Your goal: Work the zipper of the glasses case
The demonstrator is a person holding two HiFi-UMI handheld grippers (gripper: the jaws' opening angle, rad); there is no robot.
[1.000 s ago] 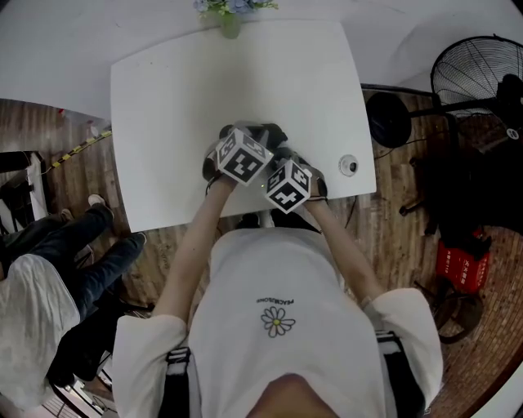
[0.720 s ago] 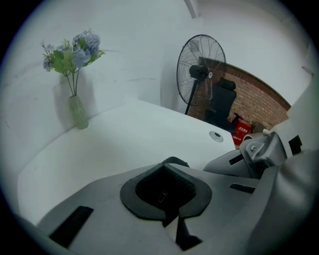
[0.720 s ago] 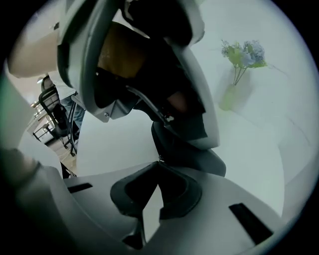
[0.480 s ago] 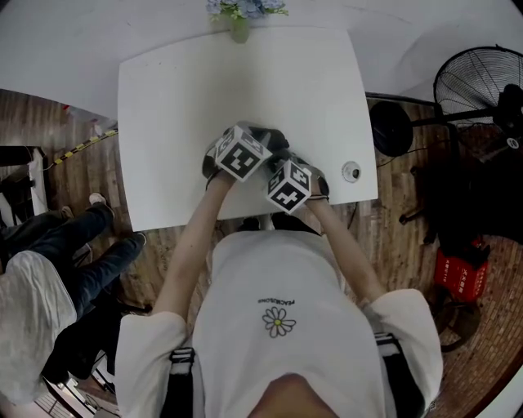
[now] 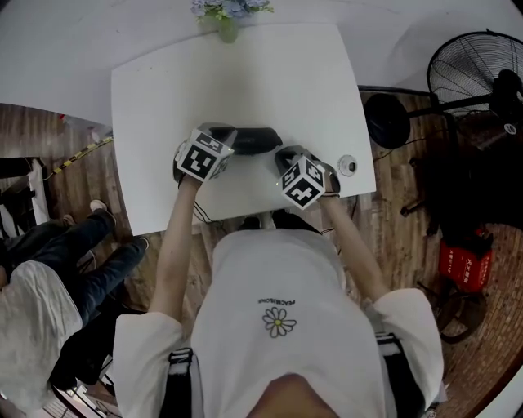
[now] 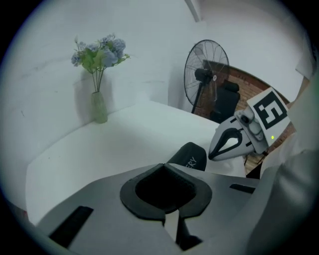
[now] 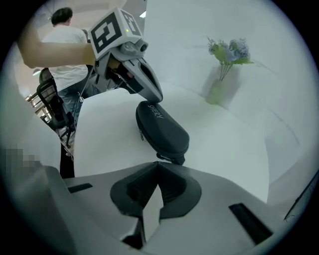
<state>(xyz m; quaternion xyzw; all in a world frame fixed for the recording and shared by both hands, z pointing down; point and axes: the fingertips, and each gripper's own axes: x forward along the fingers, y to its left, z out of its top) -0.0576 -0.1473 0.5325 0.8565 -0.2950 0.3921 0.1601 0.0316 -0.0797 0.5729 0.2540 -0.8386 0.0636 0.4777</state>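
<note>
A dark glasses case (image 5: 253,140) lies on the white table (image 5: 163,90), stretching left to right between my two grippers. My left gripper (image 5: 219,137) is at its left end, shut with nothing in its jaws. In the left gripper view the case (image 6: 192,157) shows just beyond the shut tips (image 6: 162,167). My right gripper (image 5: 286,157) is at the right end, also shut and holding nothing. In the right gripper view the case (image 7: 162,127) lies straight ahead of the tips (image 7: 158,163), its small end tab close to them, zipper along its left side.
A vase of flowers (image 5: 225,16) stands at the table's far edge. A small round object (image 5: 348,165) sits near the right edge. A floor fan (image 5: 474,73) stands to the right, and a person (image 5: 49,269) sits at the left.
The two grippers, close together over the case before, have moved apart: left one leftward, right one rightward. The case now shows between them.
</note>
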